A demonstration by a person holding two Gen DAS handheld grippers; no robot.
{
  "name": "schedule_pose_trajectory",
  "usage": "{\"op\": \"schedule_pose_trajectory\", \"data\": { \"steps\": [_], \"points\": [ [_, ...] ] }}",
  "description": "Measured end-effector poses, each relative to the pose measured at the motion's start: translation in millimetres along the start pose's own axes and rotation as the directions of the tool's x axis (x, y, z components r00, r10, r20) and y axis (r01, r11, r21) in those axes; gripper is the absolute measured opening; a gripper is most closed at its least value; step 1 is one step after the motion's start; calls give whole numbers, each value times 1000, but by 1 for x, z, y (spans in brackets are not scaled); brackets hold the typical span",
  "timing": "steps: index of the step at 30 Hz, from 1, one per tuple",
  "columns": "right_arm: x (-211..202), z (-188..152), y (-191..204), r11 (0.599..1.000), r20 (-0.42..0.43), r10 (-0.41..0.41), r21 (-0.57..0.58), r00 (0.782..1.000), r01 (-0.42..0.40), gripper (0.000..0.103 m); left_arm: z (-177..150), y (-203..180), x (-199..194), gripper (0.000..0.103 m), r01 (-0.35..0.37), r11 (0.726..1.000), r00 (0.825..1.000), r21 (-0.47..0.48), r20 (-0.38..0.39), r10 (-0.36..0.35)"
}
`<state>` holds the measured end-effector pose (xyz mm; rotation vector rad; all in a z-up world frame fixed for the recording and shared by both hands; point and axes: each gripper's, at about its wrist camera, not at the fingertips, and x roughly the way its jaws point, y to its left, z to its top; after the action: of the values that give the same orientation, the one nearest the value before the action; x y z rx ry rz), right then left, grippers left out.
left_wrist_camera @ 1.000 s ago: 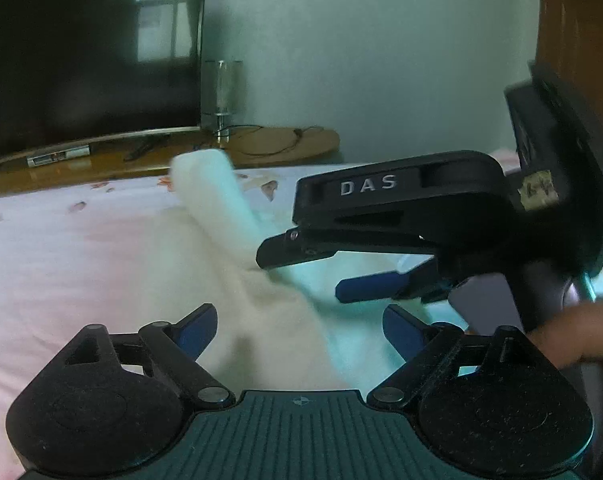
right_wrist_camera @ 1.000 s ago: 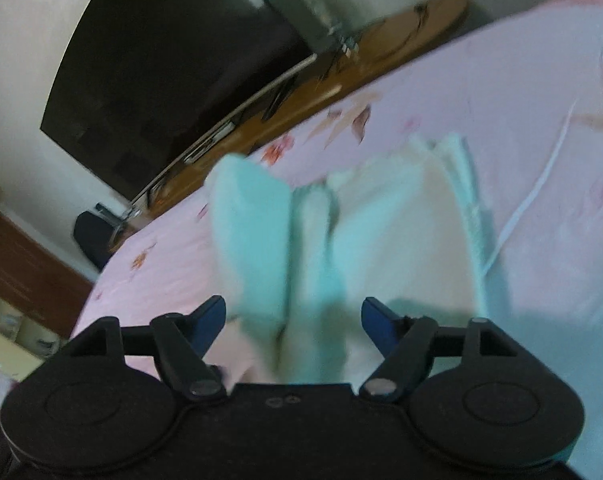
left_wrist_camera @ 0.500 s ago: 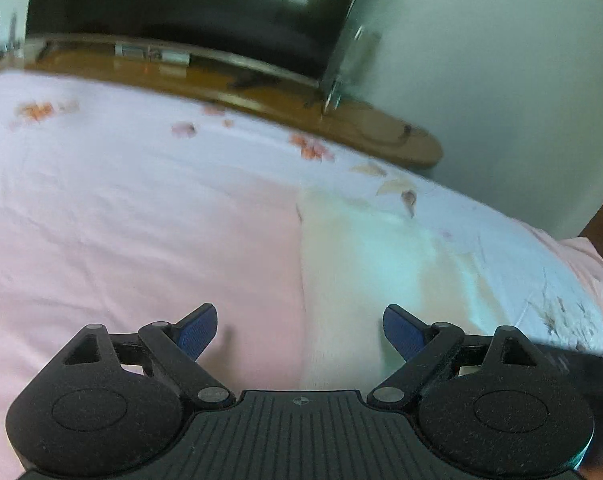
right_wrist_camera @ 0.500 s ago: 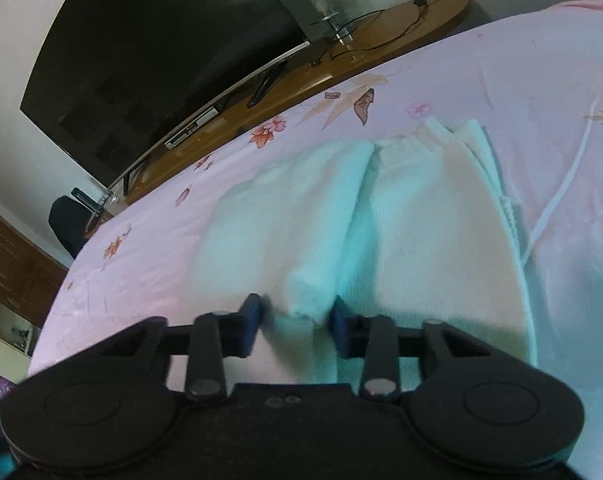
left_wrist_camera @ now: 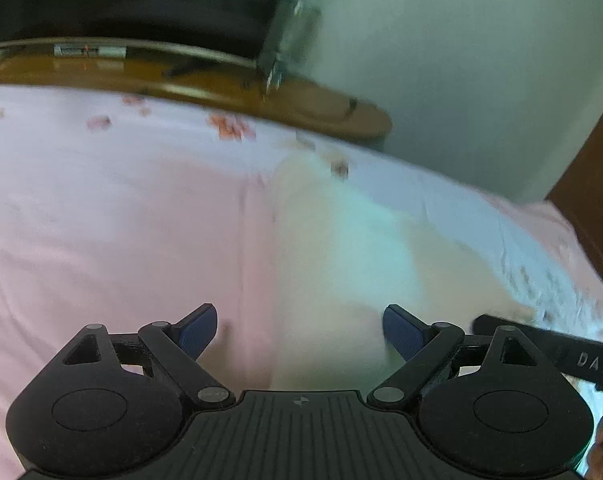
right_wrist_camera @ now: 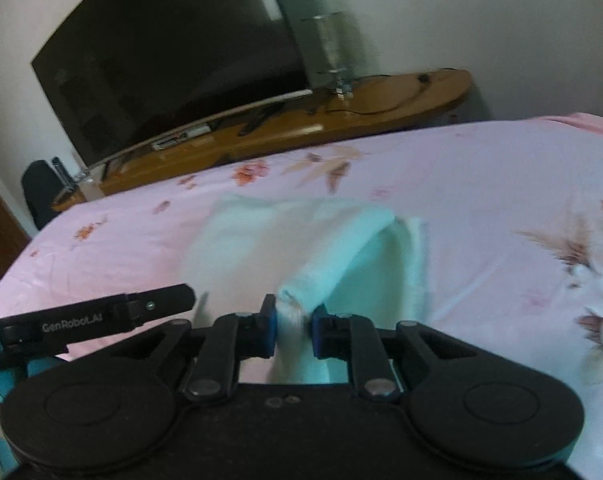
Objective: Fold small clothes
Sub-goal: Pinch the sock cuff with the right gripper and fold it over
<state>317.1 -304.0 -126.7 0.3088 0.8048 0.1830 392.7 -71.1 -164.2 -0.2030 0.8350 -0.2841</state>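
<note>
The right hand-held gripper (right_wrist_camera: pixel 294 325) is closed down tight on a bunched end of the white garment (right_wrist_camera: pixel 301 248), lifting that part into a roll that leads back to the rest of the cloth. The left hand-held gripper (left_wrist_camera: pixel 299 334) hangs just above the near part of the garment (left_wrist_camera: pixel 341 256) with its fingers spread wide and nothing between them; it does not seem to touch the cloth, though blur makes that hard to say.

The garment lies on the bed (right_wrist_camera: pixel 481 184), on a pink flowered sheet, about midway across it and well short of the far edge that faces the wooden stand (right_wrist_camera: pixel 401 96) and television (right_wrist_camera: pixel 173 56). Most of it lies flat; one strip is raised in the right grip. The fold therefore looks begun and not finished: the held part has yet to be laid over and pressed flat, and further folds probably remain.

Counted: two hand-held grippers and one garment. Something white shows at the sheet's right edge, too blurred to name.
</note>
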Motion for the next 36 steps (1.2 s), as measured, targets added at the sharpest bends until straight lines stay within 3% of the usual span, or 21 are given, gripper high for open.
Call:
{"op": "schedule_pose_trajectory", "data": {
  "steps": [2,4,10,12,14,17,19,23,26,28,30,32,36],
  "points": [
    [3,-10,-12,999,-32,-34,27,999,35,17,-12,1,10,90,7,1000,998,4,-58,-6],
    [13,-24,-21,997,-84,-47,63,995,52,18,-18,0,9,90,8,1000,999,12,-38,-7],
    [-8,-35,-21,994,-49,-11,109,999,17,41,-14,0,-5,90,-10,1000,1000,-15,-18,10],
    [-13,-38,-25,991,-48,0,132,999,6,56,-14,-2,-5,90,-16,1000,1000,-1,-19,16],
    [-8,-31,-36,981,-32,14,193,999,-8,60,-9,0,-5,90,-18,1000,1000,-9,-9,18],
    [6,-10,-53,960,23,20,279,1000,-25,59,5,4,-1,90,-31,999,999,-36,18,32],
    [23,1,-56,959,16,15,283,1000,-19,52,15,6,7,90,-33,998,999,-47,21,34],
    [42,12,-48,980,41,-31,195,999,23,25,29,1,26,90,-28,998,999,-59,22,29],
    [43,18,-38,996,97,9,85,995,-17,17,32,-1,38,90,-52,998,998,-44,40,54],
    [44,18,-36,999,117,12,29,993,-16,17,30,1,50,90,-72,996,997,-44,8,72],
    [59,14,-46,998,52,-58,24,997,56,19,28,6,59,96,-48,997,999,-69,-11,47],
    [59,8,-59,995,49,-80,71,996,77,32,29,3,57,96,-59,996,998,-62,-13,59],
    [33,11,-51,990,95,-124,76,988,117,38,38,-1,35,96,-62,993,997,-99,47,67]
  ]
}}
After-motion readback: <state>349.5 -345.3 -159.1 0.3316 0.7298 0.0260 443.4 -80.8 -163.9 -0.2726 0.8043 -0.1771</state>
